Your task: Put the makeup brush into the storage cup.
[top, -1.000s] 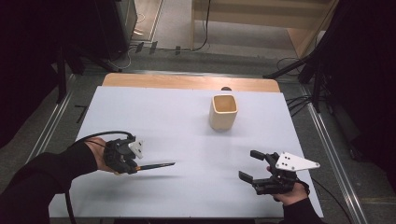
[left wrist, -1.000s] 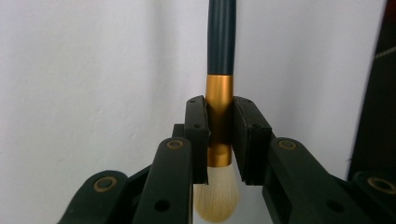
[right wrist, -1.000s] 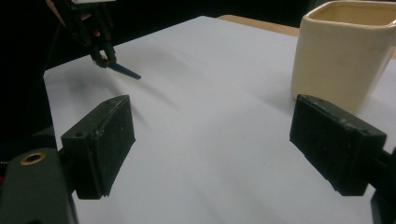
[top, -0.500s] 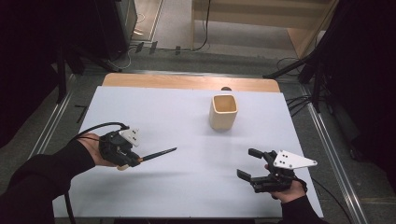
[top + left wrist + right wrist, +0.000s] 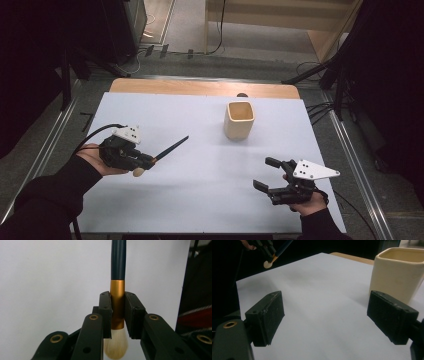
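In left gripper (image 5: 150,161) jaws: brush (image 5: 167,150), handle toward cup (image 5: 239,120).

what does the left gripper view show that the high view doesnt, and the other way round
Left gripper view: the gold band of the brush clamped between the two jaws, and the pale bristles hanging just below them.

High view: the cream cup toward the far side of the table, and the right gripper with its jaws apart, holding nothing, near the front right.

Both: the left gripper shut on the brush, its dark handle pointing away over the white tabletop.
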